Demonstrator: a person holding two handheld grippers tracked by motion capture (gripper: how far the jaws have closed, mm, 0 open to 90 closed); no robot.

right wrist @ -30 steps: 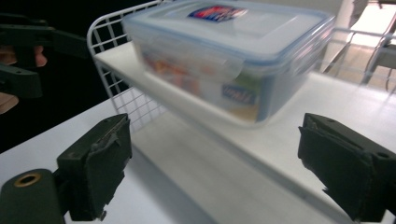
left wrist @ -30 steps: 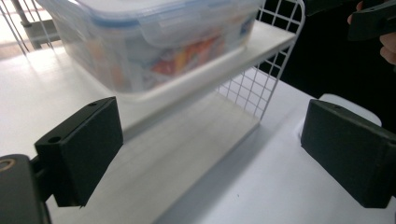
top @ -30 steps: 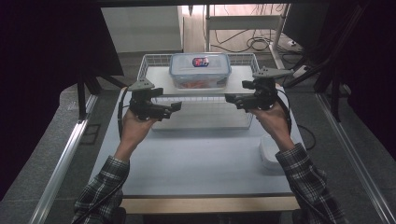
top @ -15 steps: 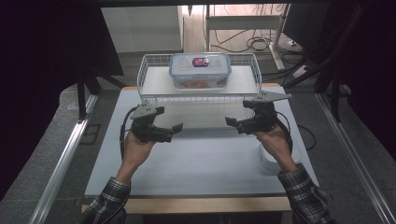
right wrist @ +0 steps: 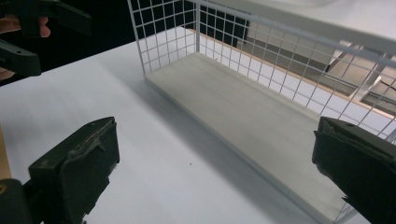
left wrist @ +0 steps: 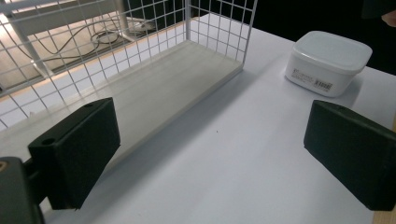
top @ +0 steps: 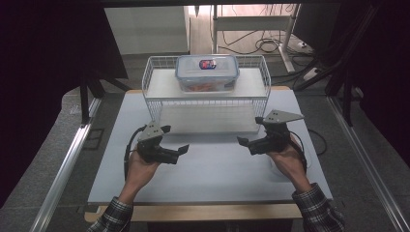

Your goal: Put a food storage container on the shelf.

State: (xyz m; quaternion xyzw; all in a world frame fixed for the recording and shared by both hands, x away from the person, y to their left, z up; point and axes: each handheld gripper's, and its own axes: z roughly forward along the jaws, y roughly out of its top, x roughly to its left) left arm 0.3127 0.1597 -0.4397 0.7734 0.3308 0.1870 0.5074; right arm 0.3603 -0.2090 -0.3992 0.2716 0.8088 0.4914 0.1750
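High view: the left tongs [top: 185, 148] have dropped toward the surface [top: 212, 169], released and empty; the lidded container [top: 207, 72] stays atop the wire rack [top: 154, 99]; the right tongs [top: 243, 141], seemingly empty, have just been opening.

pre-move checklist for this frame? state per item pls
1. Left hand-held gripper open, nothing between its jaws: ok.
2. Right hand-held gripper open, nothing between its jaws; they have just been opening: ok.
3. Clear lidded box sits squarely on the rack's top shelf: ok.
4. Lower shelf bare, free for placing: ok.
5. Small white tub on the table, lid on, apart from the rack: ok.
6. Clear box's clips latched: cannot tell.
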